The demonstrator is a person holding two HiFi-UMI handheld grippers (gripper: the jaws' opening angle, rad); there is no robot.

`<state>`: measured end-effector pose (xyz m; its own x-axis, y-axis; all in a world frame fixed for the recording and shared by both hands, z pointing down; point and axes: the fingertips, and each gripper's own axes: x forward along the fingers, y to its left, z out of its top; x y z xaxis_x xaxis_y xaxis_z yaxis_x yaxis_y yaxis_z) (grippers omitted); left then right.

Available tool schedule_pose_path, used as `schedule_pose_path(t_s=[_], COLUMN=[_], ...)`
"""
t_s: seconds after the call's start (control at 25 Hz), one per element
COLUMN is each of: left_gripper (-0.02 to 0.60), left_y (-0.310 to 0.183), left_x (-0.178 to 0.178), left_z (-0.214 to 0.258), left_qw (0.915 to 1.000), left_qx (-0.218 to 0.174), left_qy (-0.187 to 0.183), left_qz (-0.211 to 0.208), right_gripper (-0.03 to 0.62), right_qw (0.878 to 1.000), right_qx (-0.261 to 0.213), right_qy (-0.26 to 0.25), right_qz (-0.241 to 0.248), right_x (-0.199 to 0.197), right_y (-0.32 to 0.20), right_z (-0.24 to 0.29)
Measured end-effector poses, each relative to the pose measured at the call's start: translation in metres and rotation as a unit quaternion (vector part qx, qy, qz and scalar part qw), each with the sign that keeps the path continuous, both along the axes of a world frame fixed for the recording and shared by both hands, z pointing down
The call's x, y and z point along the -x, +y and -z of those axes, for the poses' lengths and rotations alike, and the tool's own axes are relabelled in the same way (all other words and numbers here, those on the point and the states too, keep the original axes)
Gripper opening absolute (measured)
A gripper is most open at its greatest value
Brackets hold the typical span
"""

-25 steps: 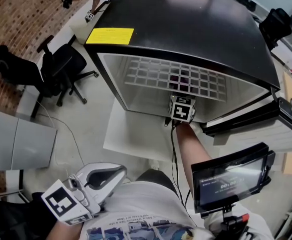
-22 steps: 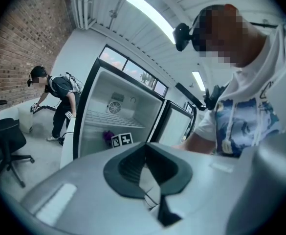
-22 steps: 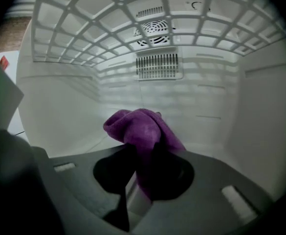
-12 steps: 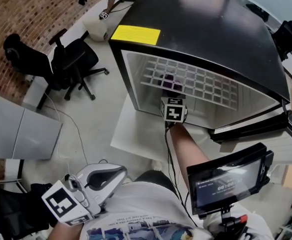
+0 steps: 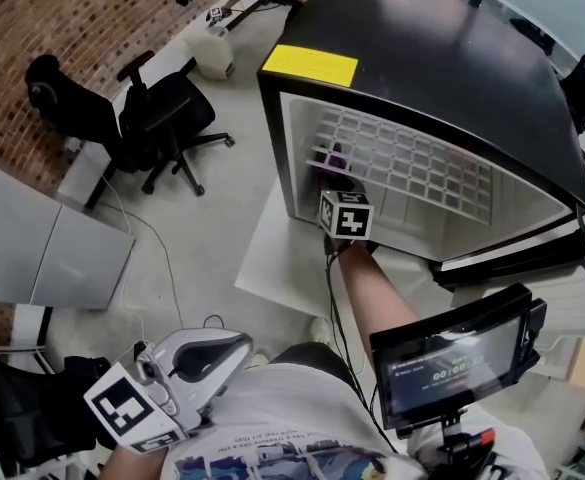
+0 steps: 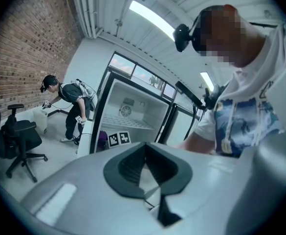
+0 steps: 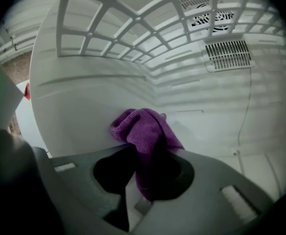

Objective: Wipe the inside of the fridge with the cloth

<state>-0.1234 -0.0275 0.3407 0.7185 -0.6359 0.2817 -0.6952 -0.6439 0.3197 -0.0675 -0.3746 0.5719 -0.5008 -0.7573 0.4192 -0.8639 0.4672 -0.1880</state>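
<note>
The black-topped fridge [image 5: 442, 58] stands open, its inside white, with a white grid shelf [image 5: 412, 168] across it. My right gripper [image 5: 336, 182] reaches in low at the left side, under that shelf, and is shut on a purple cloth [image 5: 333, 157]. In the right gripper view the bunched cloth [image 7: 145, 133] sticks out of the right gripper [image 7: 143, 180] close to the fridge's left inner wall [image 7: 79, 106]; whether it touches is unclear. My left gripper [image 5: 212, 353] hangs by my body, far from the fridge, and in its own view the left gripper [image 6: 150, 180] is shut and holds nothing.
The fridge door [image 5: 532, 248] hangs open at the right. A vent grille [image 7: 228, 55] sits on the back wall. Two black office chairs [image 5: 162, 118] stand on the floor to the left, with a person [image 6: 69, 102] beyond them. A screen [image 5: 452, 353] is mounted at my chest.
My right gripper has carried the cloth from the middle of the fridge across to its left side. The left gripper has stayed where it was.
</note>
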Motion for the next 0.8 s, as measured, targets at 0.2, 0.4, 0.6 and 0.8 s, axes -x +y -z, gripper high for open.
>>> schedule_pose_path(t_s=[0.2, 0.4, 0.6, 0.8], left_gripper=[0.008, 0.008, 0.008, 0.008], left_y=[0.006, 0.007, 0.004, 0.002], left_x=[0.0, -0.015, -0.038, -0.061], left_z=[0.004, 0.008, 0.006, 0.008], left_qw=[0.9998, 0.9978, 0.9925, 0.9864], left_qx=[0.002, 0.003, -0.008, -0.011], left_qy=[0.008, 0.026, 0.032, 0.041], left_qz=[-0.017, -0.061, -0.118, -0.159], right_gripper=[0.078, 0.078, 0.078, 0.078], right_qw=[0.999, 0.994, 0.984, 0.968], right_qx=[-0.037, -0.062, -0.08, -0.076], right_qy=[0.019, 0.04, 0.069, 0.114], right_qz=[-0.028, -0.081, -0.142, -0.211], right_x=[-0.023, -0.077, -0.147, -0.217], right_y=[0.006, 0.017, 0.028, 0.047], right_z=[0.022, 0.043, 0.057, 0.056])
